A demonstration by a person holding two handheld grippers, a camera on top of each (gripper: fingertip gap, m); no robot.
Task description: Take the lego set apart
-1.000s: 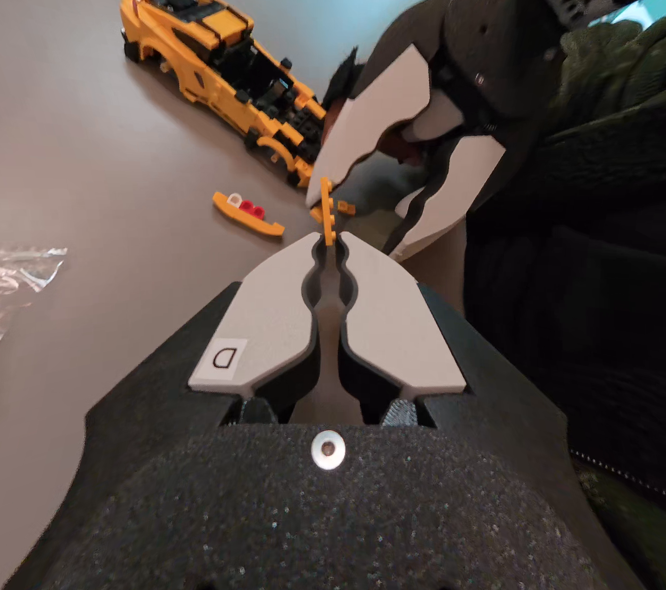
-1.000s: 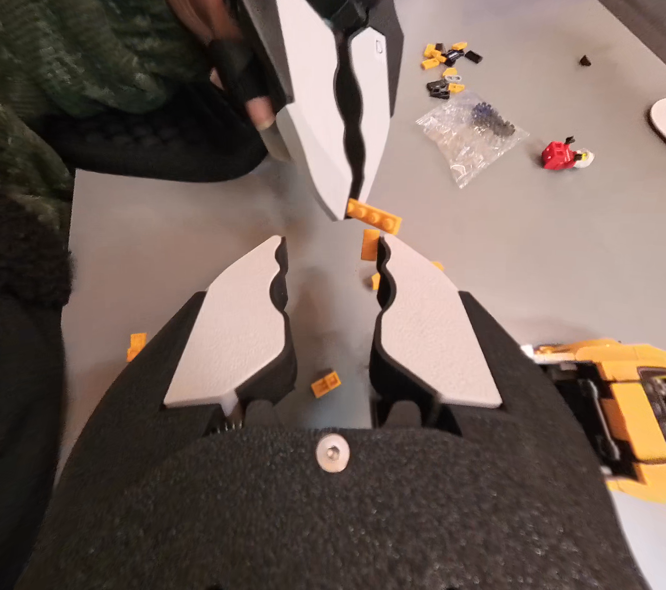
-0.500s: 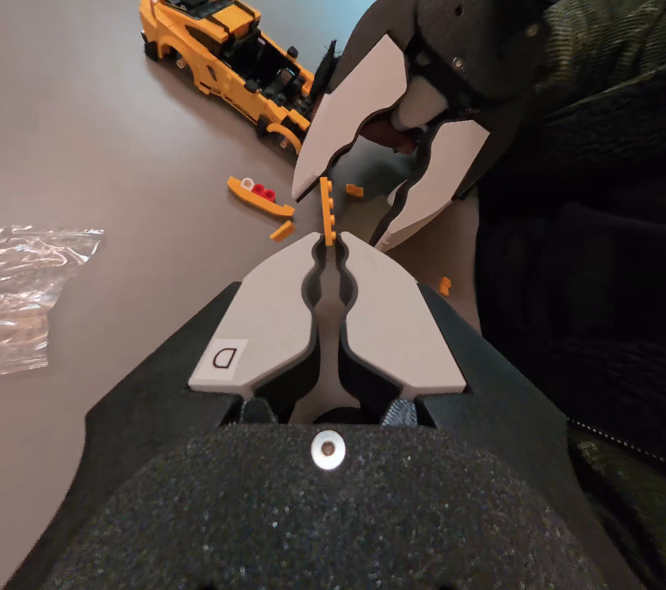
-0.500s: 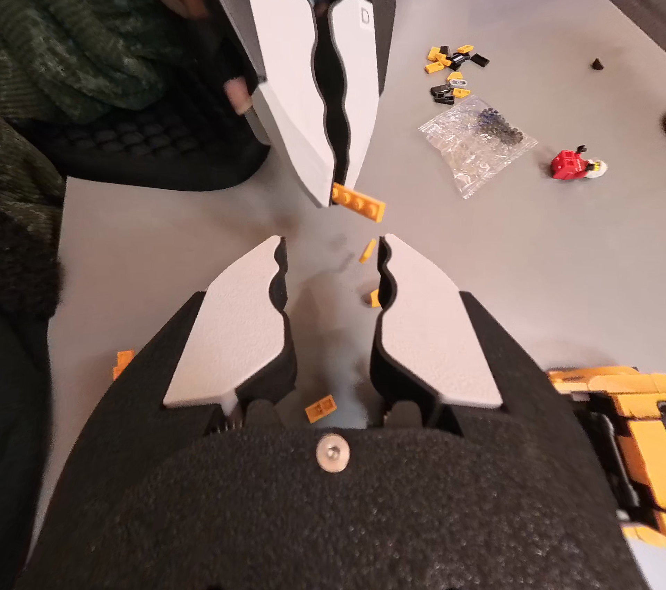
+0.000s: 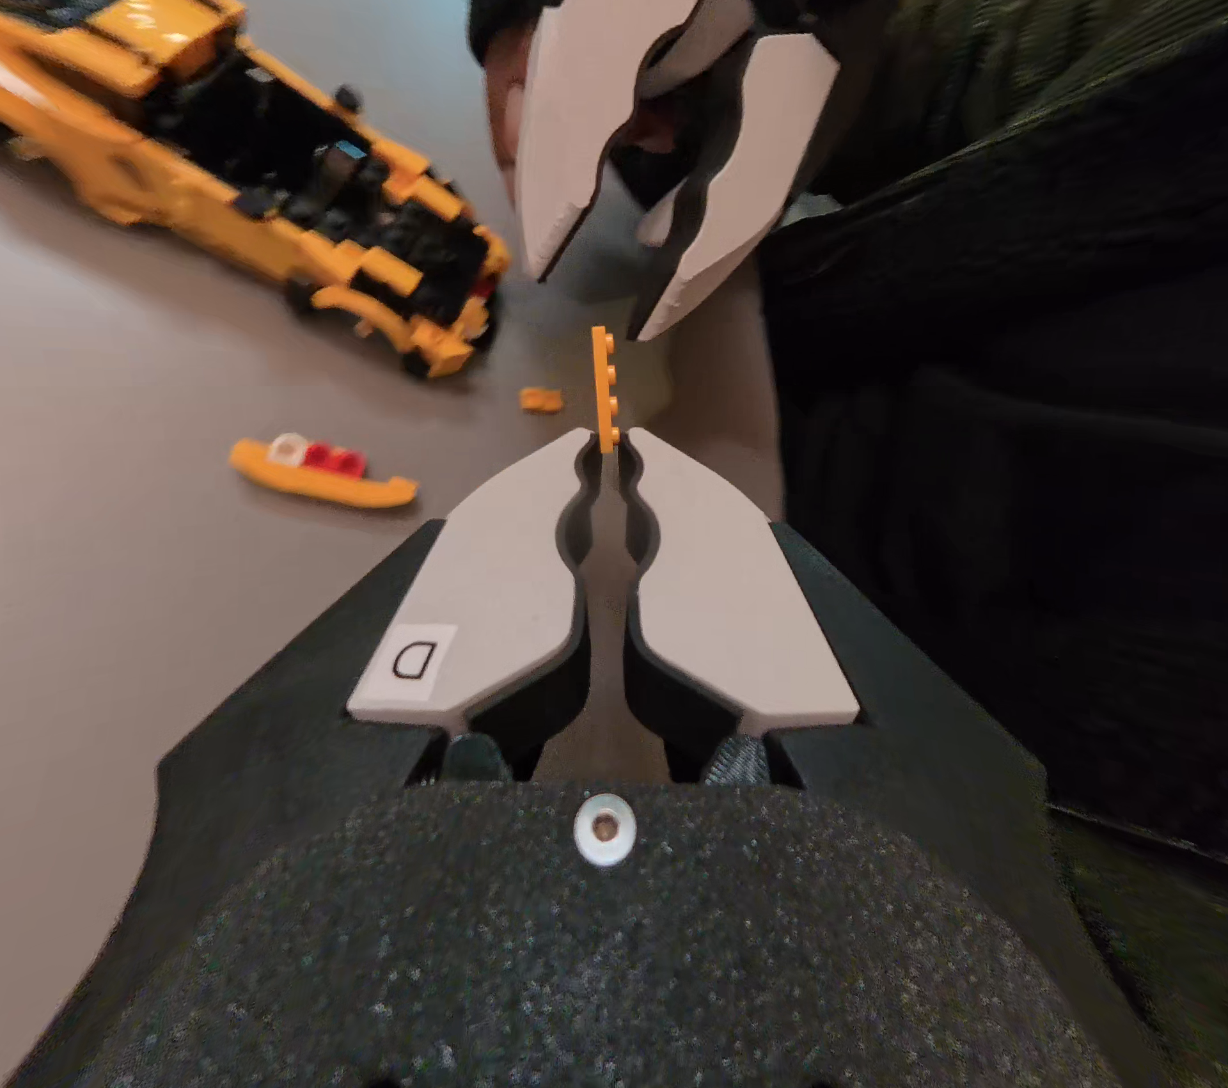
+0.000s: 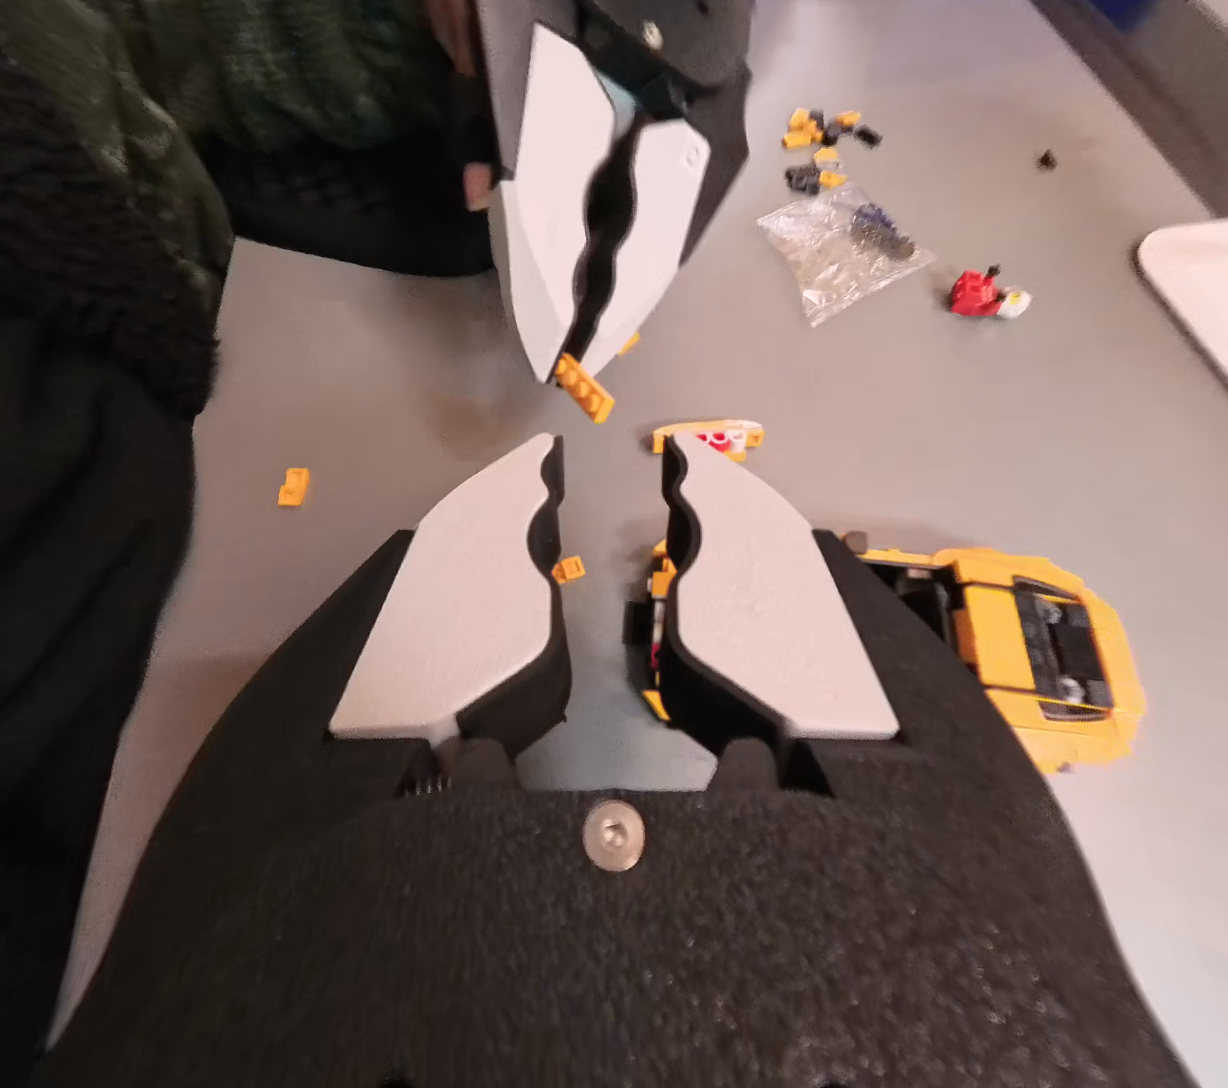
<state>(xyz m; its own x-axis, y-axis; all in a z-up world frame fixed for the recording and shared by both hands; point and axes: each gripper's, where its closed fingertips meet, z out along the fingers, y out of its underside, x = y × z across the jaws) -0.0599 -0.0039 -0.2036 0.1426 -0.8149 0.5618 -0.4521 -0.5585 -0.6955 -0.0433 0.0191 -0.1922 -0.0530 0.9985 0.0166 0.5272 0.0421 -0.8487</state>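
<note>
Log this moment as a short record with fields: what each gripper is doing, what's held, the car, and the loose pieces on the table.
left gripper: shut on the orange plate, pinched by one end at the fingertips
right gripper: open, holding nothing
yellow car: on the grey table, partly dismantled
curved orange part: lies loose near the car, carrying red and white pieces
small orange pieces: scattered on the table
clear bag: beside a pile of small parts

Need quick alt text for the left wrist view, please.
The left gripper pinches a thin orange plate upright at its tips; the right gripper hangs open just beyond. A partly stripped yellow car lies on the table.
</note>
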